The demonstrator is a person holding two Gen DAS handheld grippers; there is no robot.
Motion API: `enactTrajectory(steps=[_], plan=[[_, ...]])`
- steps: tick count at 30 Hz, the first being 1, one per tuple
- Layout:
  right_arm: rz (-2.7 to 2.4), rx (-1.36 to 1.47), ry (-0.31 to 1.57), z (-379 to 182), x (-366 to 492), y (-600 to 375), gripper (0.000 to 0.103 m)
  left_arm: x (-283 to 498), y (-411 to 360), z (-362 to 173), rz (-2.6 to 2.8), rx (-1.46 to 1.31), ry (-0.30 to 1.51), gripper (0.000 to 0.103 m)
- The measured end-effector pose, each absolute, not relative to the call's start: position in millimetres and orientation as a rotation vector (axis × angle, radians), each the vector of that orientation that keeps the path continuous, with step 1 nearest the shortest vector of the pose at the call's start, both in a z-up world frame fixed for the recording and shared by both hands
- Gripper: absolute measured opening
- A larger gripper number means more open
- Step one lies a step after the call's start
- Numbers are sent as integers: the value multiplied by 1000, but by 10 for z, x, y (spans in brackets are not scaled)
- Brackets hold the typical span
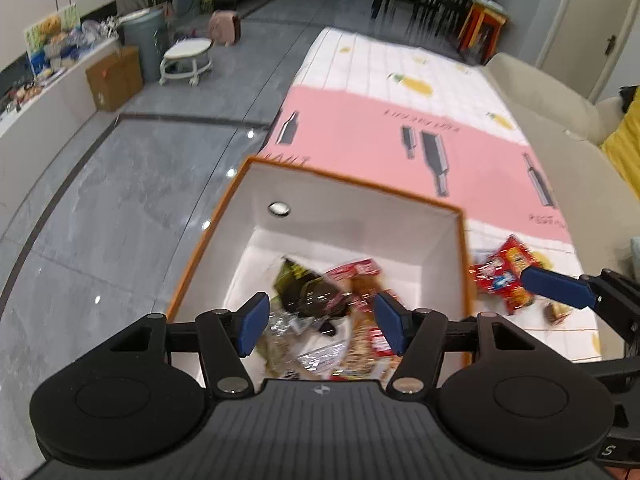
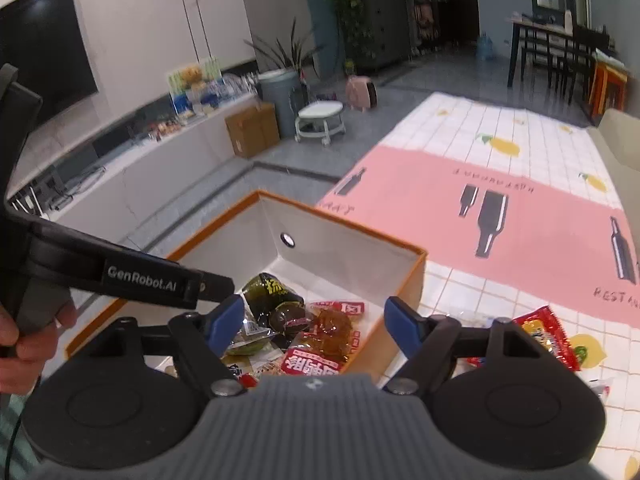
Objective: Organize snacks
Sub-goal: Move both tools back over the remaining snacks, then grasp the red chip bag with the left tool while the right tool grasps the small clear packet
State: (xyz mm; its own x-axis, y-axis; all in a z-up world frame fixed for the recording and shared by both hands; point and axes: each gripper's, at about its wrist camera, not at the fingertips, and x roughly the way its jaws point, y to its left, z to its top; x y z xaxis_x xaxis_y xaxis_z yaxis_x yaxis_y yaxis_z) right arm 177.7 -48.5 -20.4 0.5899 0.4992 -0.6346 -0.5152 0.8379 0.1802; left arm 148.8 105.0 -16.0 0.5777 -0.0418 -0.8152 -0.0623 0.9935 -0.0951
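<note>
An orange-rimmed box with white inside [image 1: 400, 216] [image 2: 344, 248] stands on the mat and holds several snack packets [image 1: 320, 296] [image 2: 316, 332], dark, red and amber. My left gripper [image 1: 320, 324] is open and empty above the box's near side. My right gripper [image 2: 316, 320] is open and empty over the box's near right corner; one of its blue fingers [image 1: 556, 286] shows at the right of the left wrist view. Red snack packets [image 1: 504, 276] [image 2: 548, 332] lie on the mat right of the box.
The mat [image 1: 400, 140] [image 2: 520, 208] is pink and white with bottle and lemon prints. A beige sofa [image 1: 560, 120] runs along its right. Grey tile floor [image 1: 120, 200] lies left, with a white stool [image 1: 188, 60] and a cardboard box [image 1: 114, 78].
</note>
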Motion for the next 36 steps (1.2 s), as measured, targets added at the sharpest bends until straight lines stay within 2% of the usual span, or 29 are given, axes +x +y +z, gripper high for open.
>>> enactTrajectory(steps=[8,14,29,36], plan=[[565,-54,660,-133,1448,-1013,83,1289,493,-3,-110,-70,865,72],[485,-95,665,-279,1295,-1421,90,1264,7,-114,-225,8,861,73],[239,-90,810,-1085,1516,-2128,90,1356,-787,-615,-351,162,901,79],[242,-155,790,-1259,1680,-2163,89,1613,-949,-797,-374,240,907,80]])
